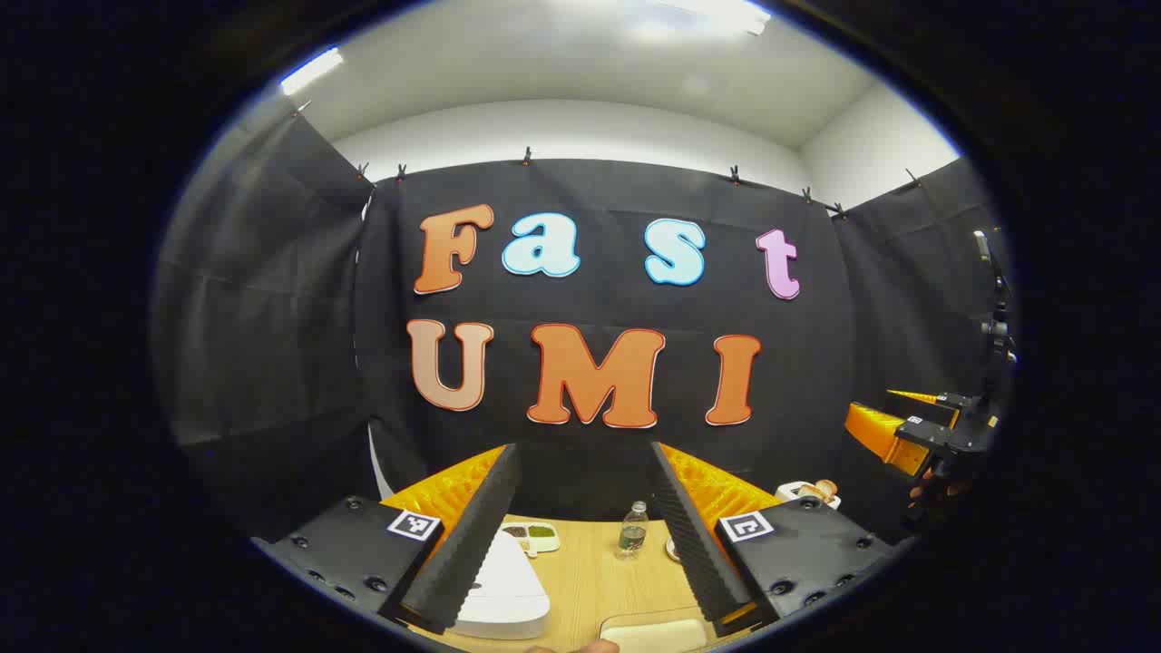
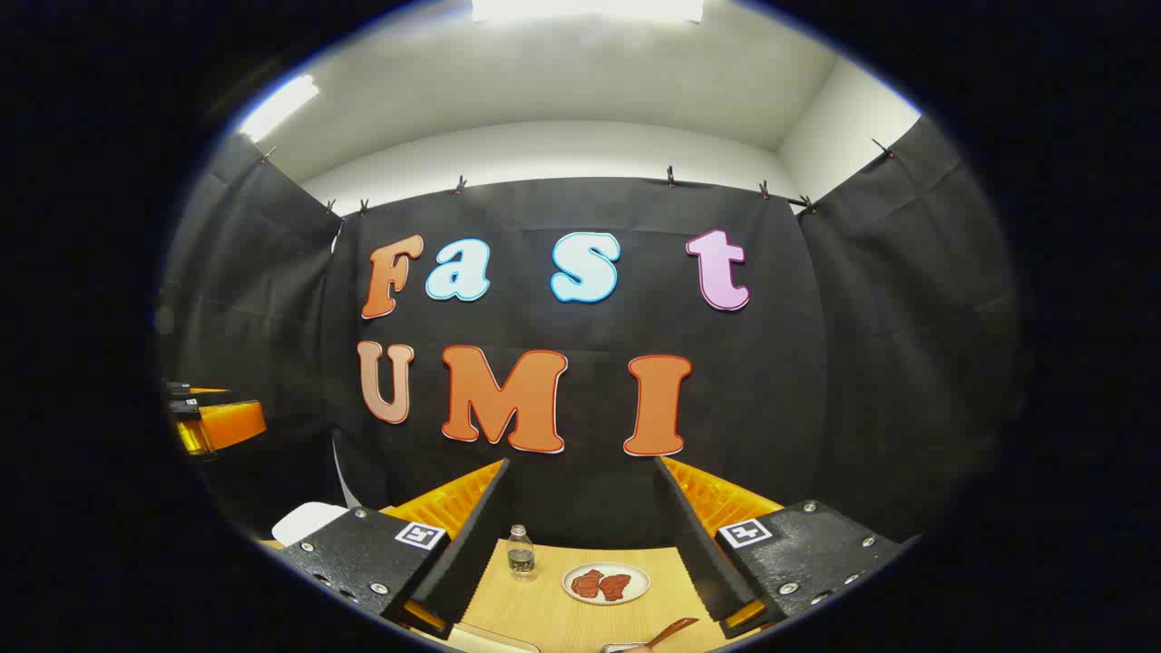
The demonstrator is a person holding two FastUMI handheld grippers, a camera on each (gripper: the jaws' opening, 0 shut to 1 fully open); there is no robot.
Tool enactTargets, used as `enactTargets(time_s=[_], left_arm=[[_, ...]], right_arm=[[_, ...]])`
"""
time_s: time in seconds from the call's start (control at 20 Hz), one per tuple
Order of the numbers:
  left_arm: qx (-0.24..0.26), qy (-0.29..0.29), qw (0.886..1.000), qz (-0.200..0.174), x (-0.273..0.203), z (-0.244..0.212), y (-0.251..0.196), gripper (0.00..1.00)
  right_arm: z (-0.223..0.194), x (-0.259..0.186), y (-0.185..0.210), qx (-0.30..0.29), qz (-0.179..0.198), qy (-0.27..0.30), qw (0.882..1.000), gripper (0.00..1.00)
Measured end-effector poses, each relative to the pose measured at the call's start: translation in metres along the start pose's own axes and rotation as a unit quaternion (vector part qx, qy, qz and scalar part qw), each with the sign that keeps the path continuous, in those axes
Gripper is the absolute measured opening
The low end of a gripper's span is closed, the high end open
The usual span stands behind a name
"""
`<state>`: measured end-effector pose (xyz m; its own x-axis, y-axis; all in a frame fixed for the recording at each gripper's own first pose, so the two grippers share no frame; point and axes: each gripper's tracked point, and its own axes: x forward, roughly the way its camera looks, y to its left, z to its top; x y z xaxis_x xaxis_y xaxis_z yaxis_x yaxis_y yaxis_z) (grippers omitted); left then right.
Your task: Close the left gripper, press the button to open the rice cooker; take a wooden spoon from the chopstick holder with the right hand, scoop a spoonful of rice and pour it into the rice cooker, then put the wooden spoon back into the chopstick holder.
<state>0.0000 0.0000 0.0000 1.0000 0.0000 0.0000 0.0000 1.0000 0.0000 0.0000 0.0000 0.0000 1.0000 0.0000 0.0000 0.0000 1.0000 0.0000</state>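
Note:
The white rice cooker [image 1: 503, 589] sits on the wooden table [image 1: 590, 580] with its lid down, just below and behind my left finger. My left gripper [image 1: 584, 449] is raised above the table, open, with nothing between its fingers. A white holder [image 1: 810, 494] with brown utensil tops stands at the far right of the table. My right gripper [image 2: 581, 462] is open and empty too, held high. A brown wooden spoon handle [image 2: 673, 628] pokes up at the bottom edge of the right gripper view. A corner of the cooker [image 2: 304, 521] lies to the left there.
A small water bottle [image 1: 633, 531] stands mid-table, beside a divided dish [image 1: 535, 537] of grains. A plate [image 2: 606, 583] holds reddish pieces. A pale rounded object [image 1: 653, 633] lies at the near edge. The other gripper [image 1: 907, 426] hangs at far right, held by a hand [image 1: 934, 494].

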Motion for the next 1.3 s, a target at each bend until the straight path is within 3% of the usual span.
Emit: enactTargets(time_s=[0.65, 1.0, 1.1, 1.3], left_arm=[[0.027, -0.003, 0.998, 0.050, -0.020, 0.006, -0.024, 0.97], [0.030, -0.004, 0.998, 0.053, -0.021, 0.008, -0.041, 0.97], [0.025, -0.003, 0.998, 0.049, -0.020, 0.004, -0.039, 0.96], [0.024, 0.004, 0.997, 0.077, -0.019, 0.001, -0.004, 0.96]], right_arm=[[-0.006, -0.004, -0.012, 0.005, 0.060, -0.010, 0.998, 0.95], [-0.012, -0.003, -0.014, 0.012, 0.088, 0.005, 0.996, 0.95], [-0.012, -0.003, -0.016, 0.011, 0.081, 0.004, 0.997, 0.96], [-0.014, -0.003, -0.005, 0.017, 0.068, 0.005, 0.998, 0.96]])
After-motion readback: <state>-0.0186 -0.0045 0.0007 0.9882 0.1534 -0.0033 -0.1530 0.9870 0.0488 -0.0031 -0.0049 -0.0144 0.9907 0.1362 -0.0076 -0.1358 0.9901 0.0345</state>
